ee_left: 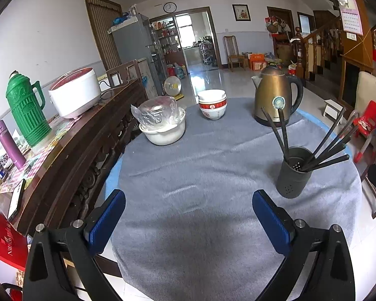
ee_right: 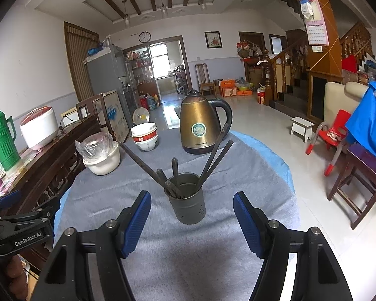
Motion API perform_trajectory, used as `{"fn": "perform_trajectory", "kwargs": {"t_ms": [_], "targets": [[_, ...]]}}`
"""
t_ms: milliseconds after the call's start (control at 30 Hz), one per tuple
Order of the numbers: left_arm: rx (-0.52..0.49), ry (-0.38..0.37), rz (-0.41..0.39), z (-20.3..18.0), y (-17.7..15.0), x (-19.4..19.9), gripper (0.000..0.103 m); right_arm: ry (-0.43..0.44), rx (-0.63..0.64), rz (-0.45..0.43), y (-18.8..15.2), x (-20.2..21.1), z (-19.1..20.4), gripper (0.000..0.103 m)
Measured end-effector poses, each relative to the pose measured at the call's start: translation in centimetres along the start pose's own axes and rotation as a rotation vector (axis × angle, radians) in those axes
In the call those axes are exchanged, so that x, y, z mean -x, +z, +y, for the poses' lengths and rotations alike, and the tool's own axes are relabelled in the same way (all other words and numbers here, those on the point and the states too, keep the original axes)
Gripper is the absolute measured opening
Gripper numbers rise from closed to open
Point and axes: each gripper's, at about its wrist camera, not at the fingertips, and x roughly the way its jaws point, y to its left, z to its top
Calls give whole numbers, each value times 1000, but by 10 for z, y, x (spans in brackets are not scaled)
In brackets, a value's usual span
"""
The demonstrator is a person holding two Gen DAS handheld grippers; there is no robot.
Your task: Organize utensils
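Both grippers hang above the near edge of a round counter (ee_left: 200,150) draped in grey cloth. The left gripper (ee_left: 188,208) is spread wide with nothing between its blue pads (ee_left: 107,220), only bare cloth below. The right gripper (ee_right: 191,213) is also released, its jaws apart, and points straight at the holder (ee_right: 188,200), which shows in the gap between the fingertips but farther off, not touched by either pad.

The holder is a dark grey cup with small holes in its wall, standing upright on the cloth. From the left gripper it sits at about two o'clock (ee_left: 294,173). Dark chopsticks (ee_right: 214,155) stand in it, fanned out: in the right wrist view some lean toward one o'clock, one long stick toward ten o'clock, and a couple of shorter ends stand near upright.

Beyond the holder, at twelve o'clock on the far rim, is a brass-coloured kettle (ee_right: 200,128). To its left, at eleven, sits a stack of bowls (ee_right: 145,136), and farther left, at ten, a white pot (ee_right: 101,159) with a plastic-wrapped lid on top.

Left of the counter runs a wooden sideboard (ee_left: 87,145) carrying a rice cooker (ee_left: 75,91) and a green flask (ee_left: 26,107).
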Motion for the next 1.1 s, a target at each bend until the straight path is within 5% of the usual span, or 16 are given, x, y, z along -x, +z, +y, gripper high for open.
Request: {"fn": "perform_trajectory", "kwargs": {"t_ms": [1100], "targets": [[-65, -6, 23, -22, 2, -8, 101, 3, -31, 7, -3, -15, -10, 72]]}}
